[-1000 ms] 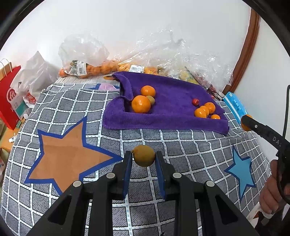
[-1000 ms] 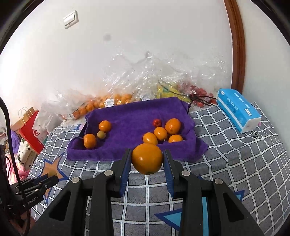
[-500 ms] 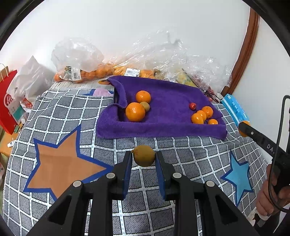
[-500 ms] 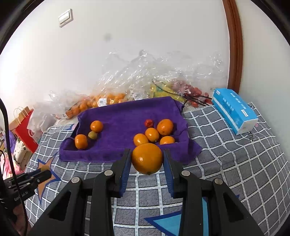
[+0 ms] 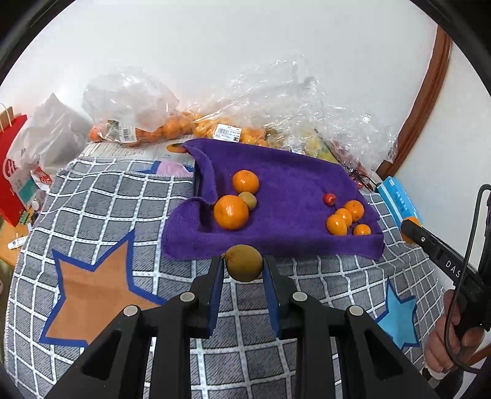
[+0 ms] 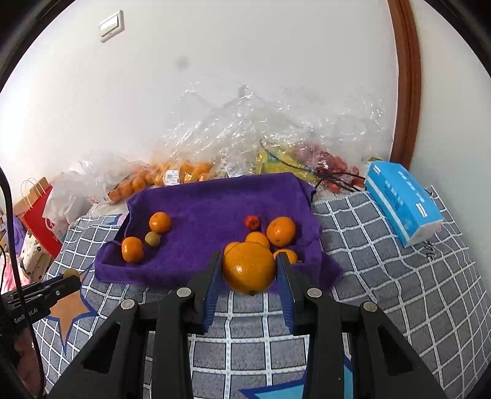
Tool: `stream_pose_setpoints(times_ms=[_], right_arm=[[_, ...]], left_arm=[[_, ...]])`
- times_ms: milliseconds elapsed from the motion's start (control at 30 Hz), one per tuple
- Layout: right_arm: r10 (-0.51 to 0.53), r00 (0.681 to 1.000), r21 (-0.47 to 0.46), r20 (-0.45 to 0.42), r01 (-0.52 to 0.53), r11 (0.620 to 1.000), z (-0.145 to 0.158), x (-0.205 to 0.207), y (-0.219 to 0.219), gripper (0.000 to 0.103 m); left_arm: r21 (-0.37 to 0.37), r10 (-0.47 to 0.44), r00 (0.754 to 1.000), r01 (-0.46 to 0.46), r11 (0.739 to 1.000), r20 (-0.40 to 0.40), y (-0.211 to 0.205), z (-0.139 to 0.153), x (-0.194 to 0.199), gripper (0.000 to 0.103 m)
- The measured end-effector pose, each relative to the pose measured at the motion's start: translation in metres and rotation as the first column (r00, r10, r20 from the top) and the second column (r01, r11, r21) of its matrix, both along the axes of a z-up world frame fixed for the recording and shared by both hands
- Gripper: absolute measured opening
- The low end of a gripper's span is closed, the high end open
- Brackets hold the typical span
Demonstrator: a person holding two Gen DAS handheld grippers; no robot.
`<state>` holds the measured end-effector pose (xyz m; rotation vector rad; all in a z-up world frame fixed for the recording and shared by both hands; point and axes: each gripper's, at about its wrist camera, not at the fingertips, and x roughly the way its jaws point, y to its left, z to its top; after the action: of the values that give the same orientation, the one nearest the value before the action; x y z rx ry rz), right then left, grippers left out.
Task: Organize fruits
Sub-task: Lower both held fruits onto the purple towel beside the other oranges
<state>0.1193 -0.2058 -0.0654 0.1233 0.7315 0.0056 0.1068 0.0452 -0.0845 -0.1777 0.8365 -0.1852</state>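
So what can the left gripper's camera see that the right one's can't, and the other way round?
Only the left wrist view shows the yellow-green fruit close up, pinched in the left gripper, and a hand at the right edge.

Only the right wrist view shows the big orange close up, clamped in the right gripper, and a wall switch.

Both show the purple towel carrying two clusters of fruit, the bagged fruit behind it, the blue tissue pack and the checked star cloth.
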Motion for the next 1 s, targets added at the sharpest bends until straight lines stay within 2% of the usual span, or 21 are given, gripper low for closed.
stream_pose_setpoints(times_ms=[467, 1000], right_arm=[[0.021, 1.0, -0.034, 0.008, -0.02, 0.999, 0.012, 0.036, 0.004, 0.035], [0.038, 0.999, -0.042, 0.021, -0.038, 0.998, 0.017, 0.071, 0.005, 0.035]], left_arm=[[-0.021, -0.009, 1.0, 0.009, 1.0, -0.003, -0.006, 0.008, 0.036, 0.025], [-0.008, -0.003, 1.0, 0.003, 1.0, 0.012, -0.009, 0.019, 0.069, 0.025]])
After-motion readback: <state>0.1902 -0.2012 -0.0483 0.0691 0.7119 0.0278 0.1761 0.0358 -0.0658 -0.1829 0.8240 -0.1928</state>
